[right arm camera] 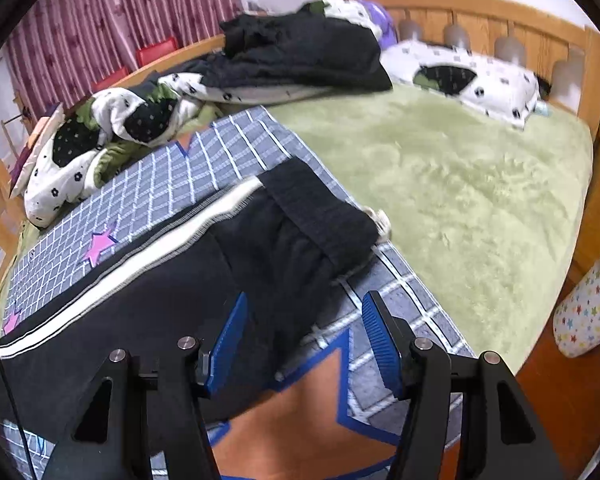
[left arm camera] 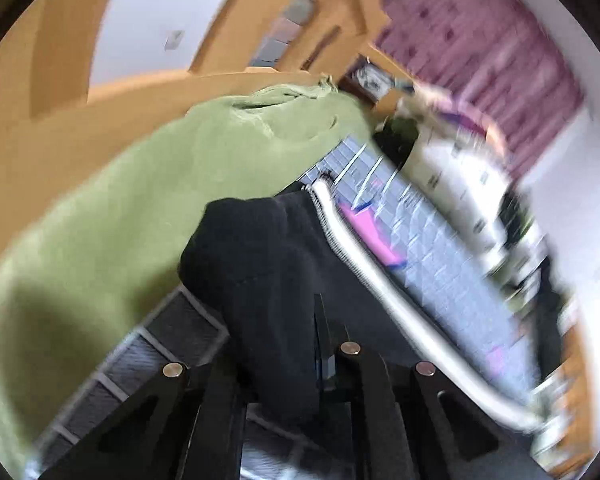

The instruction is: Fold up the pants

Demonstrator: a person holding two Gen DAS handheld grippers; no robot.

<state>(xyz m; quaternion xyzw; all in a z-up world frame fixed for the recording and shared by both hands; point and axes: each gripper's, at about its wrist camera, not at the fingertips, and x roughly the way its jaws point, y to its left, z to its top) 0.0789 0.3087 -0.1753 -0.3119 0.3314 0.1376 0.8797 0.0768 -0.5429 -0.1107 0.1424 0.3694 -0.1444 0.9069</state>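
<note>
- Pants [right arm camera: 148, 292]: black, soft knit w/ a white side stripe [right arm camera: 140, 264], lay on the grey checked mat [right arm camera: 204, 168] at the near edge of the bed.
- Handling, my read: light, limp, no stiffness, so they'd sag and bunch between grip pts. Thick fabric, not slippery, nothing fragile.
- Waistband [right arm camera: 320, 208] was ribbed, part flipped back over the seat. Looked like the firmest place to pinch; stripe seam 2nd choice.
- Left gripper [left arm camera: 320, 344]: clenched on a bunched fold of the black fabric [left arm camera: 260, 256], cloth draped up over the fingers. That view was heavily blurred, so exact bite depth was unclear.
- Right gripper [right arm camera: 304, 340]: released, blue pads [right arm camera: 230, 336] apart, a fold of the pants between them but not pinched. Right pad sat over the mat, clear of the cloth.
- Around: green blanket [right arm camera: 440, 184] covered the rest of the bed, flat and free.
- Dark clothes pile [right arm camera: 300, 52] and spotted bedding [right arm camera: 100, 132] lay at the far side, near the mat's far edge but apart from the pants.
- Pillow [right arm camera: 468, 76] by the wooden headboard [right arm camera: 500, 20], well apart.
- Star-print bin [right arm camera: 588, 312] on the floor to the right, off the bed.
- Nothing sat on the pants. Main snag risk, imo: the flipped waistband and the mat lifting along w/ the cloth.
</note>
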